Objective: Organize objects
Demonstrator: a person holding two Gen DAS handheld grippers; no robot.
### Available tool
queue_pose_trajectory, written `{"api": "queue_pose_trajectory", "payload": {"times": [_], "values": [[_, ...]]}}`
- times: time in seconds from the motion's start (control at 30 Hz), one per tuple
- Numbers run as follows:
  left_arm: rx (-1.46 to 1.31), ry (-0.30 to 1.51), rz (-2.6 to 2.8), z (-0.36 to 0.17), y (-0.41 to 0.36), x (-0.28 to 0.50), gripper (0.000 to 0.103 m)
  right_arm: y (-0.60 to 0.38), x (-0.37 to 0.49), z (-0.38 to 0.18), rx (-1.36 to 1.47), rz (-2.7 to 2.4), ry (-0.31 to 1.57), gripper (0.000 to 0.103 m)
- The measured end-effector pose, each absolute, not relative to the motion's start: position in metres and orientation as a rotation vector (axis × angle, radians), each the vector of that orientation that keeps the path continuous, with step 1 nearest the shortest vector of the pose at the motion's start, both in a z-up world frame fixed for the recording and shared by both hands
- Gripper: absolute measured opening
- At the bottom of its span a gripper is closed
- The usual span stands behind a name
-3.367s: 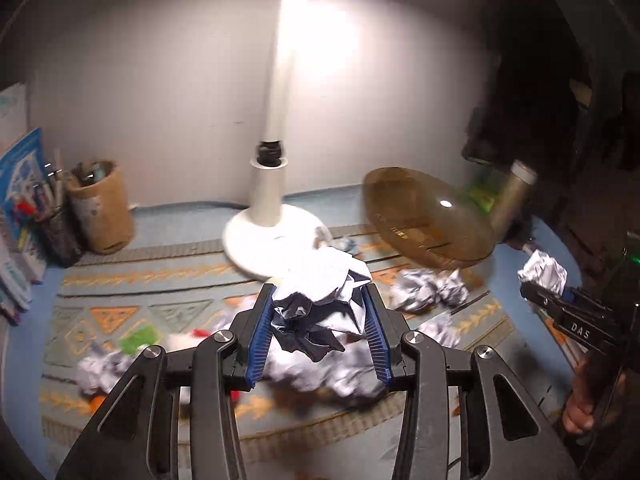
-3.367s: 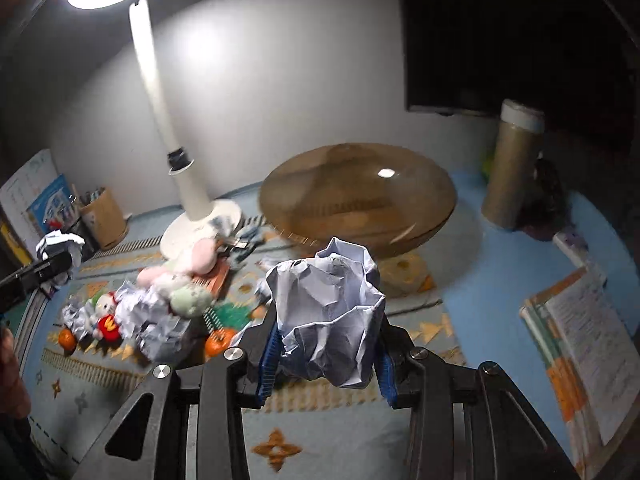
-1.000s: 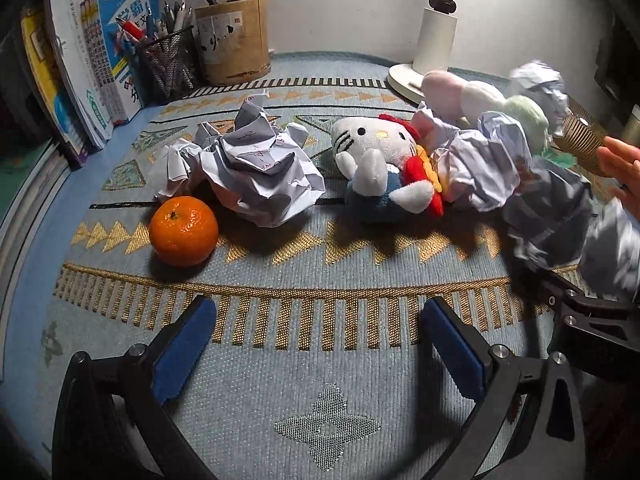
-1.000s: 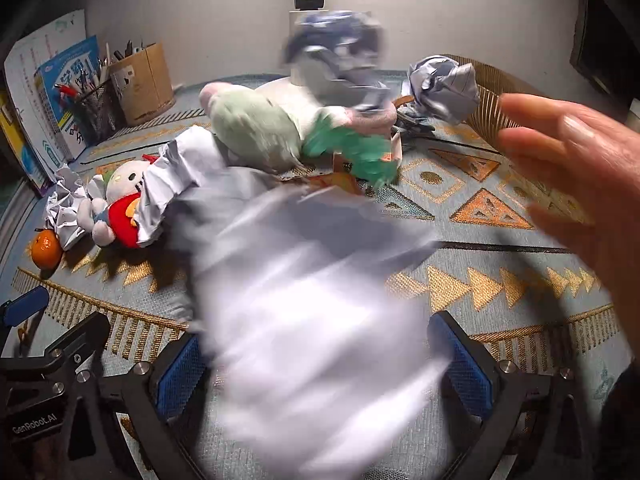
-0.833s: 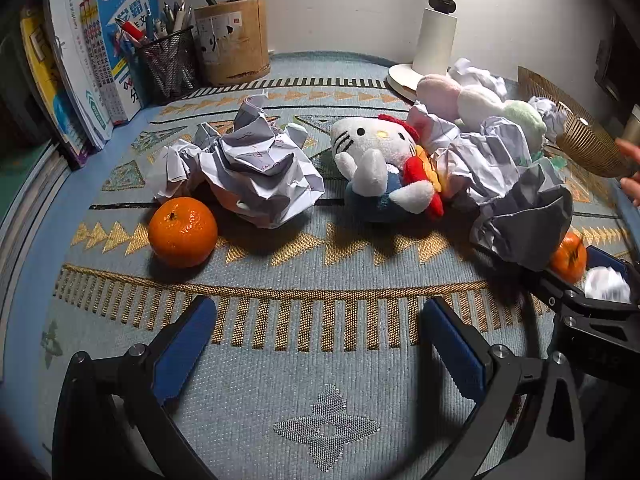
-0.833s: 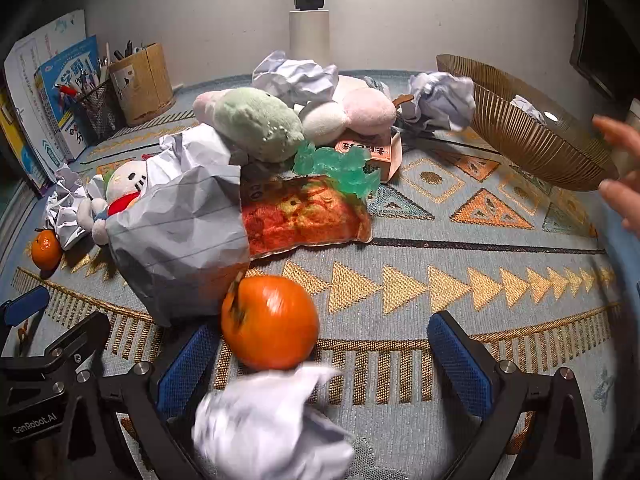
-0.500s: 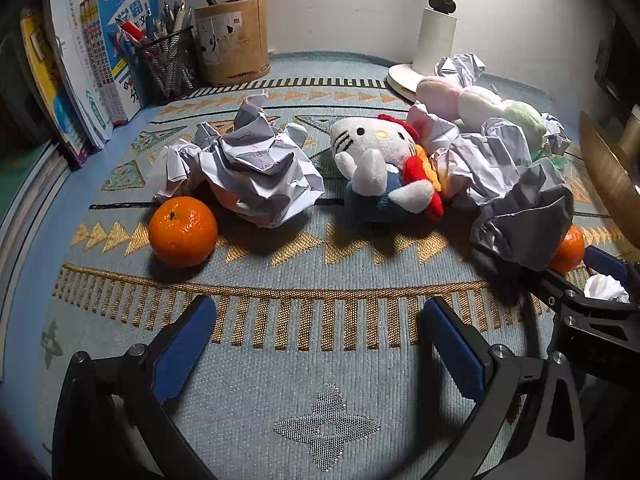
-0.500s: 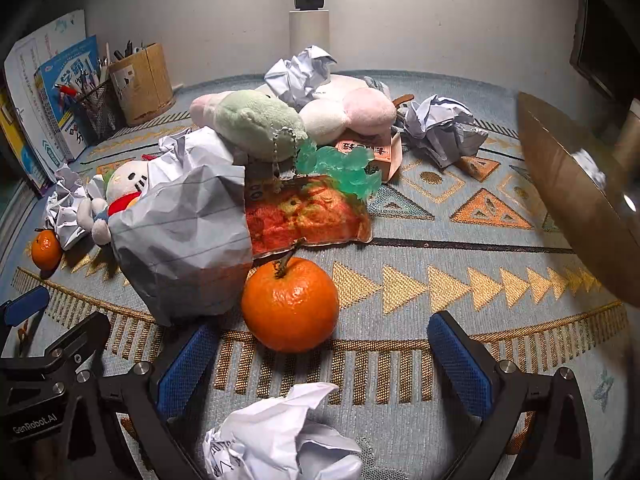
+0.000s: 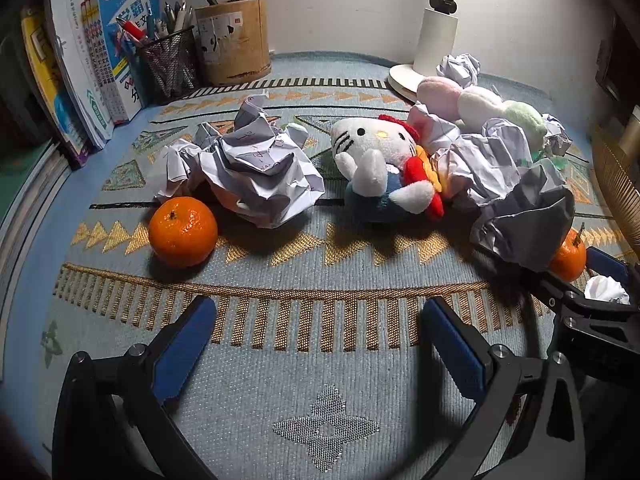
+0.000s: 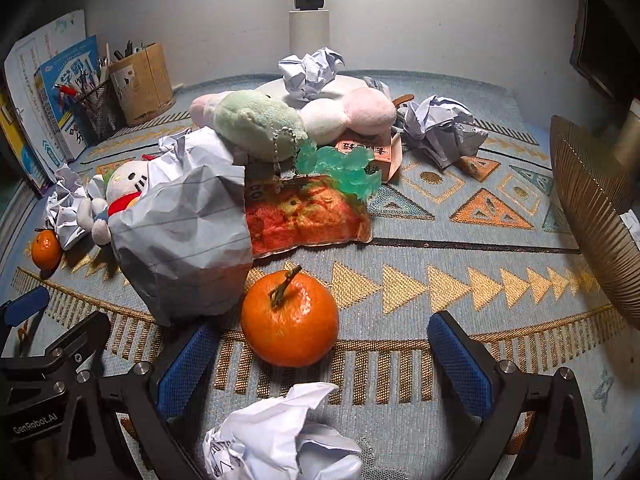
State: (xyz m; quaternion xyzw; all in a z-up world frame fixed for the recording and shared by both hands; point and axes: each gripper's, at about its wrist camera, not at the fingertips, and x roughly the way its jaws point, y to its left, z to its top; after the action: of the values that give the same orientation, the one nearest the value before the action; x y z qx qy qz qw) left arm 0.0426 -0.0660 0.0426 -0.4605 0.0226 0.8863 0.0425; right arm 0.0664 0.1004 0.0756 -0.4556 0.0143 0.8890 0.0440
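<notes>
Both the left tool and right tool are sitting spread and empty; the tangerine at lower centre is risking rolling away if nudged off-centre.

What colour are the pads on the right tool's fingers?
Blue, on black arms. The pads show best in the right wrist view.

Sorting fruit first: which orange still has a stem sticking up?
The orange just ahead of the right hand-held gripper; the other orange, far left, shows none.
</notes>
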Motion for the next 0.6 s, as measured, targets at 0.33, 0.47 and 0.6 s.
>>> {"api": "queue_pose_trajectory", "payload": {"times": [0.33, 0.47, 0.6], "values": [[-1.411, 0.083, 2.685, 0.042, -0.068, 0.042, 0.103, 0.114, 0.091, 0.083, -1.765, 2.687, -0.078, 0.103], [-1.397, 0.073, 2.662, 0.044, -0.069, 0.049, 0.103, 0.13, 0.18, 0.087, -1.643, 2.805, -0.005, 0.103], [-1.269, 0.019, 2.617, 0.056, -0.066, 0.062, 0.103, 0.138, 0.256, 0.109, -1.445, 2.896, 0.12, 0.103]]}}
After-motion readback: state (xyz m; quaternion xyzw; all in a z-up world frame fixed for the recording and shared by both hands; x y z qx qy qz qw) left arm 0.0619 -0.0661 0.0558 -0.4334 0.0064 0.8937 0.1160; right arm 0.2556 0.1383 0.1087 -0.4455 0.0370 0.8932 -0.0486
